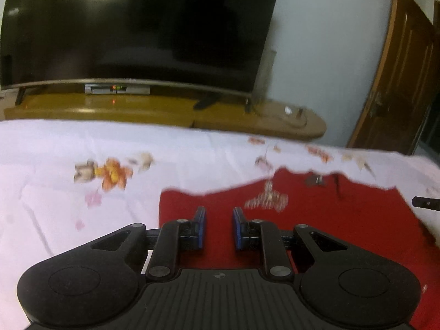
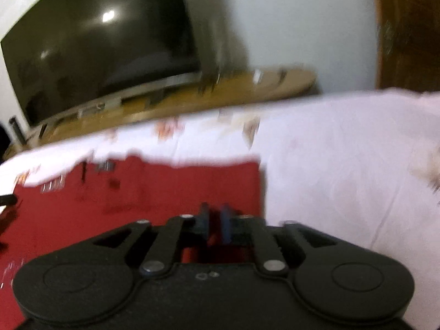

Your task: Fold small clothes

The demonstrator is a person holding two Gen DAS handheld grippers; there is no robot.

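Observation:
A red garment (image 1: 343,220) with a pale print lies flat on a white floral bedsheet (image 1: 68,206). My left gripper (image 1: 219,214) is open, its blue pads apart, just above the garment's left part with nothing between them. In the blurred right wrist view the garment (image 2: 137,198) fills the lower left. My right gripper (image 2: 215,211) hovers near its right edge with the blue pads close together and red cloth showing in the narrow gap; whether it grips the cloth is unclear. The other gripper's black tip (image 1: 426,202) shows at the right edge of the left wrist view.
A large dark TV (image 1: 137,27) stands on a low wooden cabinet (image 1: 110,107) beyond the bed's far edge. A brown wooden door (image 1: 398,82) is at the right. White sheet (image 2: 343,165) spreads to the right of the garment.

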